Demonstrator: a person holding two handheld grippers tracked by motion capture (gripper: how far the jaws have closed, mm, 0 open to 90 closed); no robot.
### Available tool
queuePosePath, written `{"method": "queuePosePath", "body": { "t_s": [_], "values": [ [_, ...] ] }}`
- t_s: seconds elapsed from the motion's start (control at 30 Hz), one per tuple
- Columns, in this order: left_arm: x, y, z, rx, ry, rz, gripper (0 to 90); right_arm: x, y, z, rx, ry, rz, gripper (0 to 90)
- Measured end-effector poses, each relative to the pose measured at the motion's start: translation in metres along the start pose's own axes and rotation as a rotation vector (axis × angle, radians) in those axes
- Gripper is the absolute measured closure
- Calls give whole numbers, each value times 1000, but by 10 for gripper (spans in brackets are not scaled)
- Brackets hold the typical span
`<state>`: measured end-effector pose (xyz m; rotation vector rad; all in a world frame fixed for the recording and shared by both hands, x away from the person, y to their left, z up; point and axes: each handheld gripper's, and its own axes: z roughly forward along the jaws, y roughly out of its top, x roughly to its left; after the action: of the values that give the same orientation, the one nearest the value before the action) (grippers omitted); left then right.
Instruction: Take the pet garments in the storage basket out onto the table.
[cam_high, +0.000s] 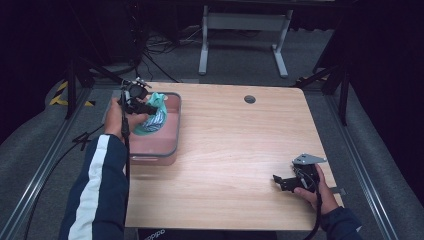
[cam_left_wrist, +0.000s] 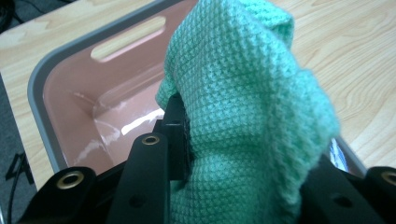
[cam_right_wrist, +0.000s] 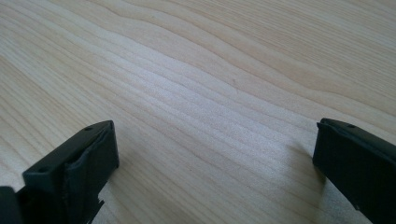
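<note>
Holding the green cloth (cam_left_wrist: 243, 112) over the bin (cam_high: 172, 131) at the table's left edge, your left gripper (cam_high: 142, 106) is clamping it; be lifting slowly. Your right gripper (cam_high: 290, 181) is resting wide open, empty.

— Where is there open room on the table (cam_high: 235, 150)?

— The whole middle and right of the wooden top lies bare, from the pink bin (cam_high: 167, 145) across to the right gripper (cam_high: 286, 182) near the front right corner. Its jaws stand wide apart with bare wood between them.

— And what blocks the way?

— The bin at the left edge, its grey-rimmed walls standing up from the top. Above it the left gripper (cam_high: 145, 106) is clamped on a green waffle cloth (cam_left_wrist: 243, 107), which hangs over the bin's middle. A small dark grommet hole (cam_high: 249, 99) sits flush near the far edge.
</note>
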<state>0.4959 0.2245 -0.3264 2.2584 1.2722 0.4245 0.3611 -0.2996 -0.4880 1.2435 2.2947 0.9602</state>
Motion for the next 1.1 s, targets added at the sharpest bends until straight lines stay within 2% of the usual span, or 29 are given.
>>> {"method": "queuePosePath", "body": {
  "t_s": [0.07,0.13,0.2,0.3,0.37,0.43,0.5,1.1],
  "values": [
    [-2,2,-3,-7,-12,1,674,0,0,0,0,0,0,4],
    [-4,5,-5,-15,-1,12,675,0,0,0,0,0,0,5],
    [-5,8,-7,-24,-9,15,674,0,0,0,0,0,0,5],
    [-8,10,-9,-31,-15,3,674,0,0,0,0,0,0,5],
    [-11,12,-10,-32,-9,21,674,0,0,0,0,0,0,4],
    [-15,15,-11,-43,-28,32,674,0,0,0,0,0,0,5],
    [-18,17,-12,-47,-22,42,675,0,0,0,0,0,0,5],
    [-48,32,-16,-87,-86,94,674,0,0,0,0,0,0,5]
  ]
}}
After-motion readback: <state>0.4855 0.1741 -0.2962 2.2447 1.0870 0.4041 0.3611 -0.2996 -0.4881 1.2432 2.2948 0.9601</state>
